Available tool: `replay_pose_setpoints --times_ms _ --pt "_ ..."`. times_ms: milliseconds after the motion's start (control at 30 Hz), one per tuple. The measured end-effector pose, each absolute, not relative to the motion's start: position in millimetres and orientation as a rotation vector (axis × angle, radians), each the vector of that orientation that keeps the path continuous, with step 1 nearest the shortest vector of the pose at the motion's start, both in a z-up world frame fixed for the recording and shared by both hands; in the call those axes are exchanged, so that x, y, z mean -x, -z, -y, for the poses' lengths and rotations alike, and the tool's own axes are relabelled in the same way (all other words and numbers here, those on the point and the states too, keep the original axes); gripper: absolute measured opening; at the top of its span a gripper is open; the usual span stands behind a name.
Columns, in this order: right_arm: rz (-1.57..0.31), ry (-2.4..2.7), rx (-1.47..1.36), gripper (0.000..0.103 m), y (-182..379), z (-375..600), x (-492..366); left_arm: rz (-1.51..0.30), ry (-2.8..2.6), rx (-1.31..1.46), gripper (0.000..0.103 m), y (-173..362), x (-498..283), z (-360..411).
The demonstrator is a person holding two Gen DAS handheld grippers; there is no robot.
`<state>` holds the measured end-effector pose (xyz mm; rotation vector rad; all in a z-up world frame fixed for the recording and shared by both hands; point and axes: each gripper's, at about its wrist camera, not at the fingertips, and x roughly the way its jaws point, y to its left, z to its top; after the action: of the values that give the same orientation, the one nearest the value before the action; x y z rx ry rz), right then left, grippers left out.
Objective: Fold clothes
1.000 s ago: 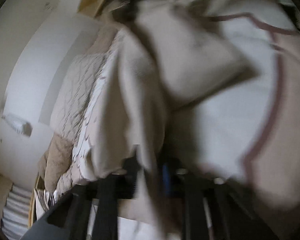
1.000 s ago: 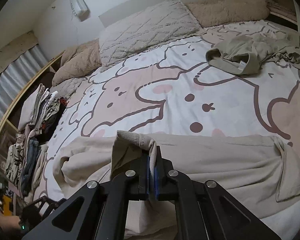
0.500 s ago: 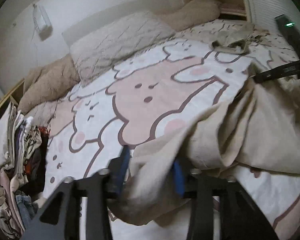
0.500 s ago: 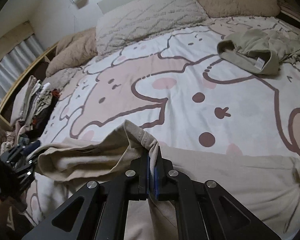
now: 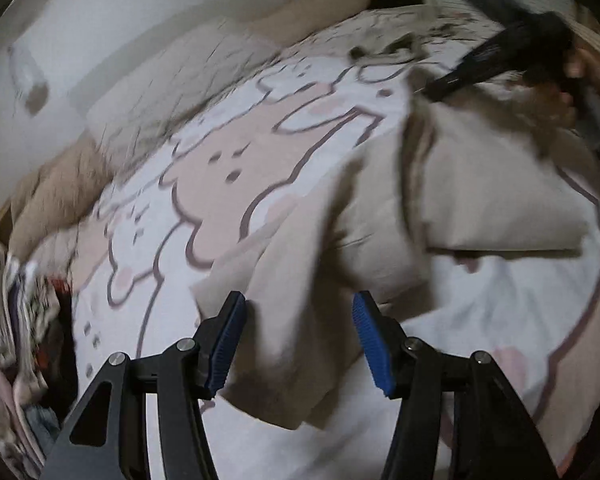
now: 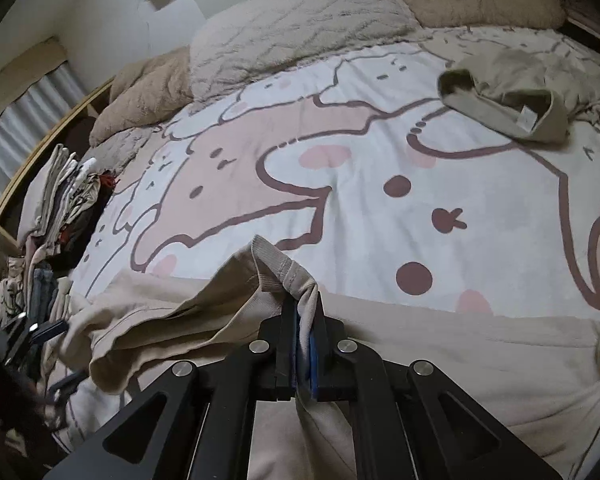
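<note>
Across the bed (image 6: pixel 380 200), at about six o'clock in both wrist views, lies the beige garment (image 6: pixel 480 360) that is being folded. A second ago the left hand-held gripper (image 5: pixel 298 344) was clamped on this cloth with the fabric hanging right in front of its lens; now its blue pads (image 5: pixel 370 340) stand well apart, released, with a loose fold lying between them but not pressed. That reads as one side of the fold having just been laid down and let go. The right hand-held gripper (image 6: pixel 305 344) has not let go: its jaws stay clenched on the ribbed hem (image 6: pixel 276 268) of the same garment, holding that edge lifted off the bed. Judging by this, the fold is half placed, and the right side is yet to be set down.

The surface is a soft bedcover printed with pink cartoon animals in dark outline. Toward twelve o'clock in the right wrist view sit a quilted pillow (image 6: pixel 300 24) and a fluffy tan cushion (image 6: pixel 480 0) against a pale wall. At two o'clock an olive garment (image 6: pixel 508 96) lies crumpled, unfolded. At nine o'clock a stack of clothes (image 6: pixel 56 208) stands along the bed's wooden edge.
</note>
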<state>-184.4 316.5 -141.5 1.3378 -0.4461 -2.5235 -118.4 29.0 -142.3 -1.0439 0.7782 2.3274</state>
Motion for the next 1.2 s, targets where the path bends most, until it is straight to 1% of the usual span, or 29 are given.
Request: replay_pose_setpoints --times_ms 33,67,100,133,167,267,333,400,433,467,500,600,733,800,867,900,933,967,1000,1067,1167,1200 --pt "0.465 2.515 -1.345 0.010 140 -319 183 -0.742 -2.322 1.077 0.046 143 122 -25" --pt "0.502 2.523 -1.340 0.033 138 -325 181 -0.679 -2.302 1.123 0.026 143 126 -21" --pt "0.544 2.535 -1.333 0.069 135 -331 177 -0.619 -2.279 1.162 0.012 143 128 -18" --pt "0.591 2.555 -1.306 0.079 131 -336 173 -0.563 -2.256 1.188 0.011 141 129 -16" --pt "0.638 2.572 -1.273 0.081 125 -343 167 -0.502 -2.229 1.210 0.010 138 129 -14" --pt "0.878 2.543 -1.218 0.081 112 -363 140 -0.322 -2.140 1.247 0.008 128 124 -13" --pt "1.082 2.374 -1.177 0.080 114 -360 123 -0.203 -2.093 1.252 0.008 119 120 -13" --pt "1.260 2.148 -1.141 0.066 119 -348 105 -0.069 -2.043 1.244 0.008 105 116 -12" --pt "1.290 2.065 -1.146 0.062 123 -335 99 -0.030 -2.025 1.227 0.008 97 113 -12" --pt "1.307 1.996 -1.154 0.055 127 -321 93 -0.007 -2.014 1.211 0.008 90 111 -12" --pt "1.276 1.979 -1.153 0.053 129 -307 89 0.000 -2.011 1.194 0.008 83 107 -13" --pt "1.123 2.014 -1.176 0.053 134 -263 83 0.002 -2.015 1.156 0.008 65 97 -16" --pt "1.194 1.972 -1.237 0.053 158 -241 92 -0.080 -2.076 1.154 0.008 64 95 -15" --pt "1.169 2.056 -1.249 0.053 165 -238 95 -0.136 -2.102 1.171 0.008 71 93 -12" --pt "1.089 2.118 -1.260 0.053 167 -235 96 -0.184 -2.105 1.173 0.008 78 83 -11" --pt "1.046 2.147 -1.265 0.053 167 -233 96 -0.214 -2.103 1.171 0.014 82 76 -12" --pt "1.002 2.166 -1.268 0.053 166 -233 96 -0.245 -2.103 1.169 0.022 86 69 -14" --pt "0.957 2.183 -1.270 0.049 165 -234 95 -0.287 -2.110 1.162 0.048 92 62 -16" --pt "0.913 2.198 -1.271 0.043 164 -235 94 -0.334 -2.120 1.149 0.063 99 53 -19" --pt "0.821 2.214 -1.269 0.040 165 -231 91 -0.402 -2.127 1.136 0.064 112 46 -25" --pt "0.733 2.205 -1.275 0.040 169 -226 90 -0.500 -2.145 1.159 0.064 133 49 -36" --pt "0.720 2.196 -1.282 0.040 171 -222 92 -0.533 -2.151 1.166 0.061 141 51 -40"
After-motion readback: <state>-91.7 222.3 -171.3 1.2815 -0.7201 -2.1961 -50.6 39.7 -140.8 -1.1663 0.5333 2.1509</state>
